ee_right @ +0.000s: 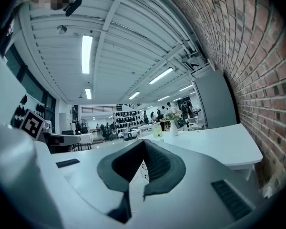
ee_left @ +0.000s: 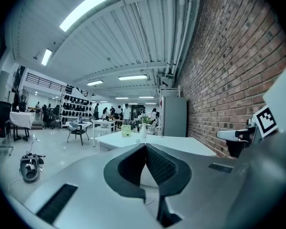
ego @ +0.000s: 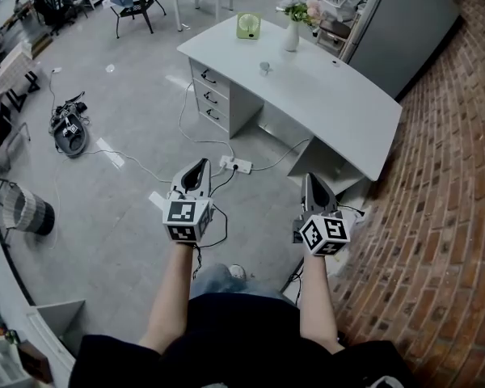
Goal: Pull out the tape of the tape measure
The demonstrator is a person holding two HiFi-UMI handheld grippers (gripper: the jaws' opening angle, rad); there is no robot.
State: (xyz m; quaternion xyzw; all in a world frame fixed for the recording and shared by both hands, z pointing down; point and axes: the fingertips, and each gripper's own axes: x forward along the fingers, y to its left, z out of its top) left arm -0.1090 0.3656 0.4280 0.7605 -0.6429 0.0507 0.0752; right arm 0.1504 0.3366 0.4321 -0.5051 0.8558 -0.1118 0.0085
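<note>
Standing well back from the white desk [ego: 323,95], at the upper centre of the head view. Holding both grippers out at the lower middle of that frame, roughly level, noses toward the desk.

Left gripper [ego: 200,166]: jaws closed tip to tip in the left gripper view, nothing between the pads, only floor and desk beyond. Right gripper [ego: 311,178]: likewise closed and empty in the right gripper view. Read as a carrying posture for the approach, not a grip, with nothing near enough to take.

Tape measure: not identified with certainty. Small round grey object [ego: 264,68] on the desktop, upper centre of the head view, well apart from both grippers. Set apart also from the white vase of flowers [ego: 292,35] and the small green square item [ego: 248,25] nearer the far edge. Judged the likely tape measure, but too small to confirm.

Task judged not begun: no case held, no tape drawn. Probably needed next: closing the gap to the desk, opening both pairs of jaws, pinning the case with one and taking the tape end with the other.

Worth watching: power strip [ego: 236,165] and loose cables on the floor between feet and desk. Brick wall [ego: 453,176] along the right of the frame, perhaps cramping the right arm.
</note>
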